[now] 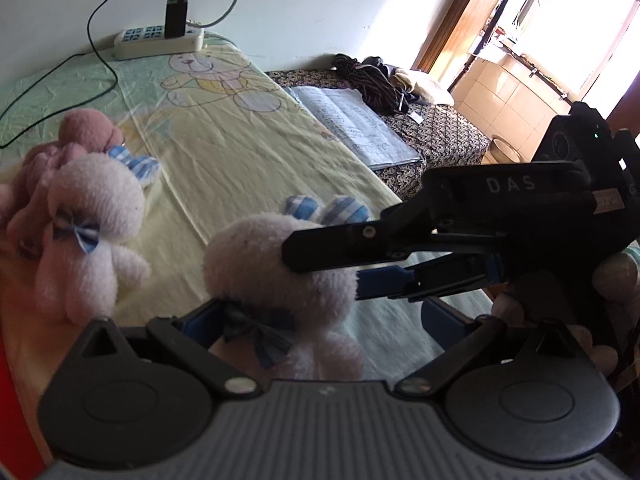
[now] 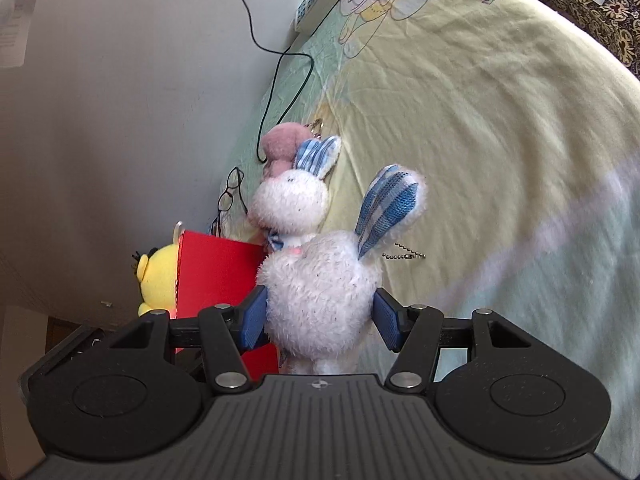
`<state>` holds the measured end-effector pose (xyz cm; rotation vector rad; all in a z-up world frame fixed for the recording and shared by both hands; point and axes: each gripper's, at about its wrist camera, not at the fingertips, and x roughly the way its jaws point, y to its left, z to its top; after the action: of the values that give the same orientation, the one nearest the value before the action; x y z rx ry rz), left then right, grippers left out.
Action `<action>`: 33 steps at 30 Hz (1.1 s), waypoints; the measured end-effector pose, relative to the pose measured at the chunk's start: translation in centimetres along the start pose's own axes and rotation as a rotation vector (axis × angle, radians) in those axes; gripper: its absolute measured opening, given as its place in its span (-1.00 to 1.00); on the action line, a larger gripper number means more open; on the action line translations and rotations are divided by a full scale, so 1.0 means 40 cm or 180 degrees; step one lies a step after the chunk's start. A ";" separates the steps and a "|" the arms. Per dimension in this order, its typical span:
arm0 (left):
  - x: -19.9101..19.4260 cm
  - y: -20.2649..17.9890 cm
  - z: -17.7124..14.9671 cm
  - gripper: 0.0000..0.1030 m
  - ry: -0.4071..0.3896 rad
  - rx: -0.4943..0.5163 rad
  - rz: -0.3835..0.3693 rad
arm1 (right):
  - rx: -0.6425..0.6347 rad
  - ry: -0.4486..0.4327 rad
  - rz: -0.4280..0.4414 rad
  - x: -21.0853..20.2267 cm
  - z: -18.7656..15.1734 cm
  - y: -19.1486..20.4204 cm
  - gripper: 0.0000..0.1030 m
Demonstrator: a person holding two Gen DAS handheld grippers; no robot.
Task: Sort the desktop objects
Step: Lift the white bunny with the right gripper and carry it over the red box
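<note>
A white plush bunny with blue checked ears and a bead chain is held off the bedsheet, and my right gripper is shut on its head. In the left wrist view the same bunny hangs with its bow and body between the wide-apart fingers of my left gripper, which is open. The right gripper reaches in there from the right. A second white bunny leans on a pink plush at the left.
A red box, a yellow plush and glasses sit by the wall. A power strip with charger and cable lies at the sheet's far end. An open book and clothes lie beyond the edge.
</note>
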<state>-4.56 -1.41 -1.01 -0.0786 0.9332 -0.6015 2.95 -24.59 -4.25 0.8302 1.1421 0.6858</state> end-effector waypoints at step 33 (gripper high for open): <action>-0.617 0.224 -0.191 0.97 -0.0911 0.0229 -0.0030 | -0.0954 -0.0157 0.0585 0.152 -0.315 0.486 0.16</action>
<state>-17.39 20.30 9.56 -0.1018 0.6339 -0.6139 -8.44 -6.64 6.76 0.6963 0.8974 0.9580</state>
